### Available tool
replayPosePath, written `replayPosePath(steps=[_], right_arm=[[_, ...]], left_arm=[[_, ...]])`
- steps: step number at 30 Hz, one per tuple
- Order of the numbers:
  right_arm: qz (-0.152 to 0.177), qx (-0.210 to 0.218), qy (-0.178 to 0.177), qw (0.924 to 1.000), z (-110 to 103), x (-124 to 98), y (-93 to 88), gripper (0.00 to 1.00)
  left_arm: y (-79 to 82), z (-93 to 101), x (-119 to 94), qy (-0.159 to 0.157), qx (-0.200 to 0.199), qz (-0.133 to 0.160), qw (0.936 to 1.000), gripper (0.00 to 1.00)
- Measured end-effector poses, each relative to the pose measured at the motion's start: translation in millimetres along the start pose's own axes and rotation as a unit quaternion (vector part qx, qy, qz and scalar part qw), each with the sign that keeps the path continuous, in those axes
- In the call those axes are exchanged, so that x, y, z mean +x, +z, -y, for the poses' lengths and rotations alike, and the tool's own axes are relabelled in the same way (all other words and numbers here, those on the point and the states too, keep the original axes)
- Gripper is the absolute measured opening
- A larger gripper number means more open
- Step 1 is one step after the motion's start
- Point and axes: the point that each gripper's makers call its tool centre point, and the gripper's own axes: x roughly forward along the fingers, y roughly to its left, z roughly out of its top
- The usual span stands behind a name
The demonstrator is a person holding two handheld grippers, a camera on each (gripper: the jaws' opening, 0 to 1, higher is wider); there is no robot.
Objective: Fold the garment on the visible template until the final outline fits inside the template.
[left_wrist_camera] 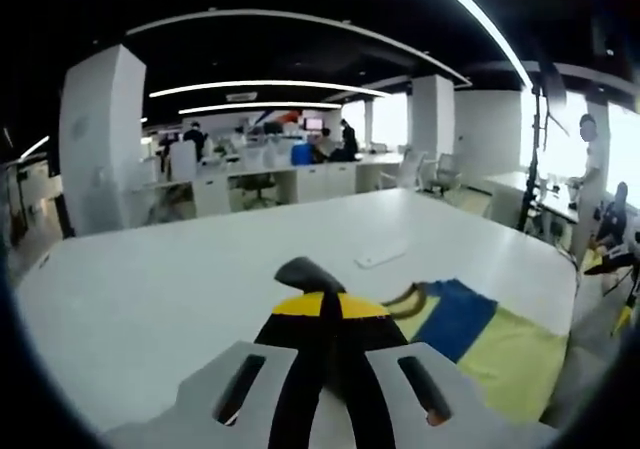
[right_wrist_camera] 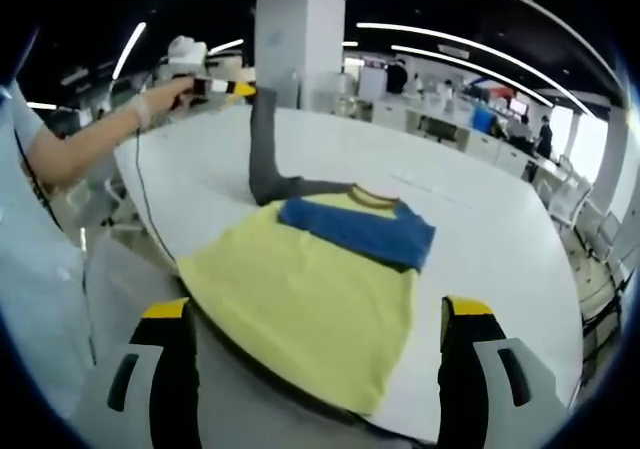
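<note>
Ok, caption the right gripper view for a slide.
Left gripper lifts the shirt's grey sleeve off the table; right gripper open.

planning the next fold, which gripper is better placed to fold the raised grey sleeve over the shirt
Left, probably. The left gripper is shut on the grey sleeve and holds it lifted above the table. The right gripper is open at the yellow hem, holding nothing.

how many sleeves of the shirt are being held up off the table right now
1: the grey sleeve, pinched by the left gripper, rises above the table. Any other sleeve on the shirt may be hidden.
</note>
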Motion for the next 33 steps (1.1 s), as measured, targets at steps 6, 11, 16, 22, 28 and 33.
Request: replayPosePath(steps=[6,11,16,22,28,33], right_arm=[[0.004,0.003,-0.005,1.0000,2,0,0.7,1.00],[-0.002,0.004,-0.001,1.0000,2,0,-2.4,1.00],[-0.001,0.007,0.001,1.0000,-1,1,-1.7,1.00],[0.004,0.010,-0.005,0.9999,3,0,1.5,1.00],[0.003,0.012,-0.007,0.9999,6,1,1.7,1.00],[0.006,0.015,-0.009,0.9998,7,1,2.4,1.00]], left_arm=[[5.4,13.3,9,-0.017,0.003,0.004,0.9998,0.00],[9.5,22.3,16,-0.027,0.008,0.005,0.9996,0.00],[14.2,31.7,21,-0.038,0.012,0.008,0.9992,0.00],[19.9,39.5,27,-0.047,0.017,0.011,0.9987,0.00],[25.0,53.3,33,-0.061,0.020,0.014,0.9979,0.00],[31.6,61.6,39,-0.070,0.024,0.017,0.9971,0.00]])
